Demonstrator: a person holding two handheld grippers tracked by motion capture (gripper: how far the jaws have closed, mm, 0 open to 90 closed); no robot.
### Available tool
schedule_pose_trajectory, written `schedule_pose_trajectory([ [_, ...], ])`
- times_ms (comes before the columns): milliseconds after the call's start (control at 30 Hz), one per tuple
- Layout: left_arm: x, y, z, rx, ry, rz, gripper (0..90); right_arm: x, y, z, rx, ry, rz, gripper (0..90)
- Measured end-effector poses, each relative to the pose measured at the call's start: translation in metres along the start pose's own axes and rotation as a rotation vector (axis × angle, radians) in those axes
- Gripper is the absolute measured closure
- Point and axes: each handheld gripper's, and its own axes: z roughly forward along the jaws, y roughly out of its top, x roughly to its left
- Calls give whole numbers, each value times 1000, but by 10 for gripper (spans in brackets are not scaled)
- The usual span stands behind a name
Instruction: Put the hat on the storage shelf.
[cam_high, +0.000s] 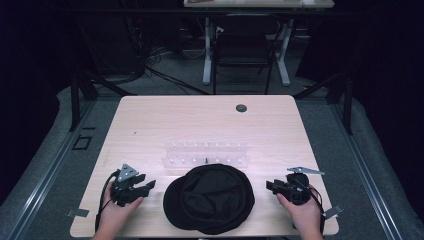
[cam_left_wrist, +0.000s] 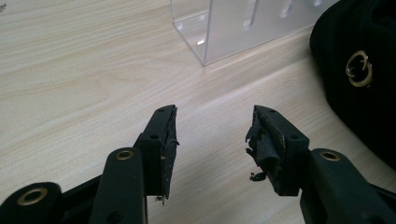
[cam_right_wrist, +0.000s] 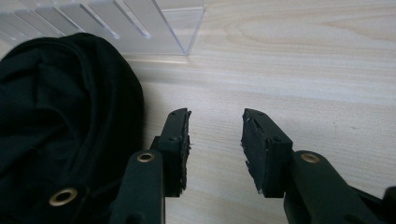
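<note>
A black cap (cam_high: 209, 198) lies on the wooden table (cam_high: 200, 120) near its front edge, between my two hands. Its brim points to the left, and a brass eyelet (cam_left_wrist: 358, 69) shows on its fabric. Behind it stands a clear acrylic rack (cam_high: 205, 154) with rows of slots. My left gripper (cam_high: 149, 186) rests on the table left of the cap, open, with nothing between its jaws (cam_left_wrist: 212, 140). My right gripper (cam_high: 270, 185) sits right of the cap, also open and empty (cam_right_wrist: 215, 140), its left jaw close beside the cap's edge (cam_right_wrist: 70, 116).
A round cable hole (cam_high: 241, 108) sits near the table's far edge. Beyond the table stand a dark chair (cam_high: 243, 47) and a white-legged desk (cam_high: 207, 50). Bare wood stretches across the far half of the table.
</note>
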Motion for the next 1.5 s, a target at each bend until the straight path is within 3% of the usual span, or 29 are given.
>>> schedule_pose_trajectory([
  [67, -1, -1, -1, 1, -4, 5, 512, 2, 2, -3, 7, 18, 21, 615],
  [233, -2, -1, -2, -5, -2, 0, 512, 7, 5, -3, 22, 37, 17, 642],
  [467, 0, -3, -5, -1, 14, 3, 512, 12, 16, 3, 104, 112, 68, 673],
  [500, 1, -4, -6, -7, 13, 0, 512, 16, 20, 5, 137, 116, 53, 671],
  [667, 7, -3, -7, -13, 24, -21, 512, 25, 26, 7, 174, 129, 21, 659],
  [833, 4, 0, -3, -9, 17, -11, 512, 29, 29, 9, 190, 128, 9, 654],
  [967, 0, 0, -2, -10, 12, -1, 512, 39, 32, 13, 222, 138, -10, 649],
  [1100, -1, 1, -2, -11, 13, 10, 512, 48, 33, 21, 257, 119, -29, 674],
  [1267, 1, 0, -1, -4, 8, 5, 512, 53, 36, 32, 288, 116, -20, 854],
  [1500, 2, -1, -3, -7, 15, 1, 515, 51, 36, 27, 289, 112, -24, 884],
])
